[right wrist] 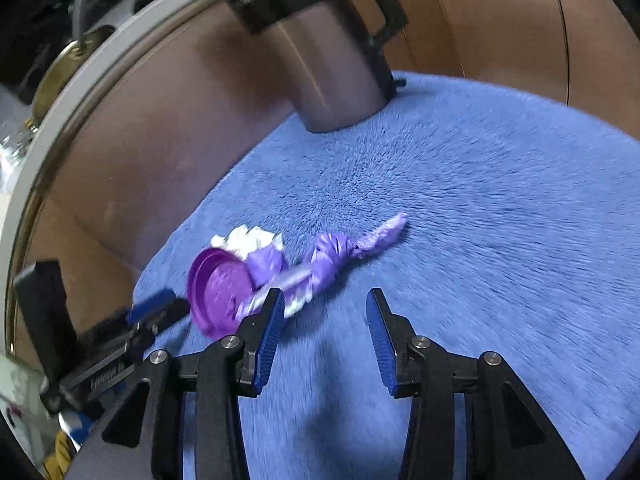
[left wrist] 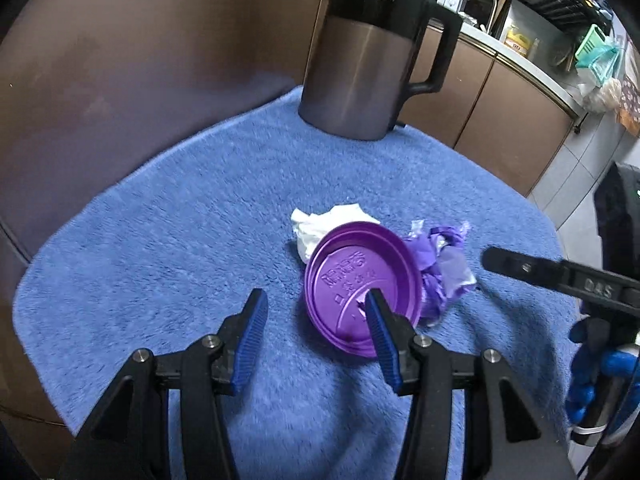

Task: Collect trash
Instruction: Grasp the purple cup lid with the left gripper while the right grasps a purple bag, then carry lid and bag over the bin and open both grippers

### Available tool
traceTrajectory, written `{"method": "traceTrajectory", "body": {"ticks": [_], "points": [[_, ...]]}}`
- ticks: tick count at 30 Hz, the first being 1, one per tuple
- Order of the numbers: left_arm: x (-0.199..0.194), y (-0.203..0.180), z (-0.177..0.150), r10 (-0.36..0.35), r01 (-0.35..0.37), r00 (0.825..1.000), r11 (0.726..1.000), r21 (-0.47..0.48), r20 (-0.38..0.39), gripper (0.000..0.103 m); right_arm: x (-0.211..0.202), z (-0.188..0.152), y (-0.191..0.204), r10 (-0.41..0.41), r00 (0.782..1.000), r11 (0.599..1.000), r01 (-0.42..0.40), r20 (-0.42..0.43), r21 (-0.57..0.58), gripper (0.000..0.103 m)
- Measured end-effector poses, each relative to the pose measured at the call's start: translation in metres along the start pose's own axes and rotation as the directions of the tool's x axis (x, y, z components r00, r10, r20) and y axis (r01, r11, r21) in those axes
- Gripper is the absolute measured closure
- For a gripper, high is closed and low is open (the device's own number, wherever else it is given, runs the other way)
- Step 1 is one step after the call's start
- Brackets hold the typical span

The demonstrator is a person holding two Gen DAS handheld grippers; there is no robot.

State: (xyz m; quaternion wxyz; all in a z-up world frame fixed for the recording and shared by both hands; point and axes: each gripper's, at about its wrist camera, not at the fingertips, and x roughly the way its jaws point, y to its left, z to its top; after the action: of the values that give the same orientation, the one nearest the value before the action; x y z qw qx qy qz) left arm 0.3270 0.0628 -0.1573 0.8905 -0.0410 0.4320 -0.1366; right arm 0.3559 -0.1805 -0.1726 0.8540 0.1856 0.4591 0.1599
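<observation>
Blue towel [left wrist: 168, 240]: purple lid [left wrist: 360, 288] against left hand-held gripper [left wrist: 316, 308]

Both grippers share one build: the left gripper [left wrist: 316, 308] and right gripper [right wrist: 326, 306] have black angular arms joined by round silver screws, each finger [left wrist: 252, 340] faced with a ribbed blue pad. Beside the purple lid [left wrist: 360, 288], the right gripper's side bears pale lettering, gripped by a blue glove [left wrist: 588, 376].

The kettle [left wrist: 368, 56] reads "Midea" — the right gripper [left wrist: 600, 290], "DAS".
</observation>
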Motion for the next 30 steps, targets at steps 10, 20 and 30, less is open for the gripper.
{"method": "traceTrajectory", "body": {"ticks": [10, 20, 30], "points": [[0.029, 0.008, 0.011, -0.073, 0.072, 0.997, 0.996, -0.045, -0.032, 0.061, 0.048, 0.022, 0.002, 0.002, 0.999, 0.998, 0.0, -0.033, 0.055, 0.06], [0.01, 0.016, 0.004, -0.104, 0.103, 0.995, 0.992, -0.075, -0.006, 0.098, 0.055, 0.023, 0.004, 0.041, 0.998, 0.999, -0.039, -0.04, 0.037, 0.074], [-0.034, 0.006, -0.004, -0.071, 0.073, 0.997, 0.996, -0.057, 0.037, 0.099, -0.022, -0.001, -0.001, 0.042, 0.998, 0.998, -0.039, 0.05, -0.05, 0.074]]}}
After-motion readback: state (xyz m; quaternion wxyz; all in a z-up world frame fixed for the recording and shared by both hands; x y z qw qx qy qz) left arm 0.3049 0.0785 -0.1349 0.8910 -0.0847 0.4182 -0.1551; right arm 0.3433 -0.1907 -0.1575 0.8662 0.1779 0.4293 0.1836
